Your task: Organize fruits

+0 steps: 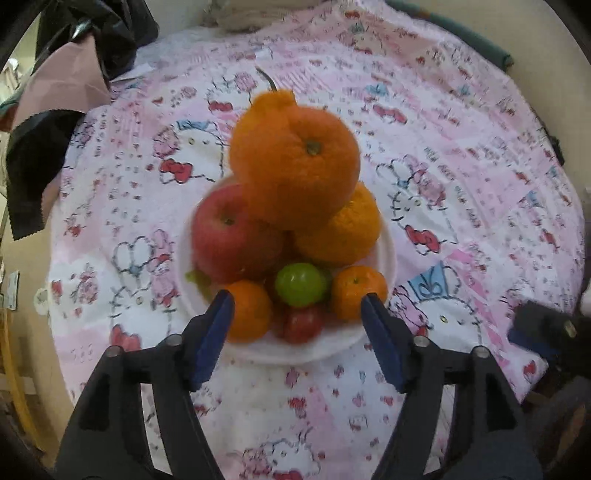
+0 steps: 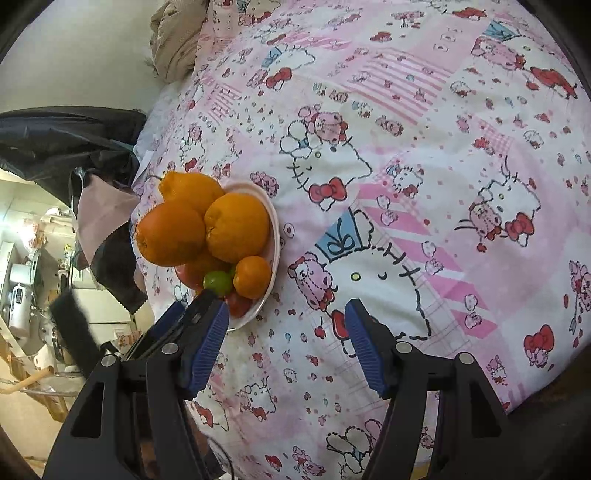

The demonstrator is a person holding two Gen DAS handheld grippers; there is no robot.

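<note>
Round, dimpled oranges (image 1: pixel 295 166) and a smooth apple (image 1: pixel 232 232) heap the white plate (image 1: pixel 388 258) mid-frame; left gripper (image 1: pixel 297 339) and right gripper (image 2: pixel 284 347) gape empty.

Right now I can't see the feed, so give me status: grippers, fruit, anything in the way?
Left gripper open, empty, over plate. Right gripper open, empty, over cloth. Fruit piled on plate, big orange on top. Nothing blocking.

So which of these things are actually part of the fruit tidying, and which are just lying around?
Part of the job:
- white plate
- big oranges
- red apple
- small mandarins
- green fruit
- small red fruit
- left gripper, open
- right gripper, open

Just lying about:
- cartoon-print cloth
- dark clothing
- beige bundle
</note>
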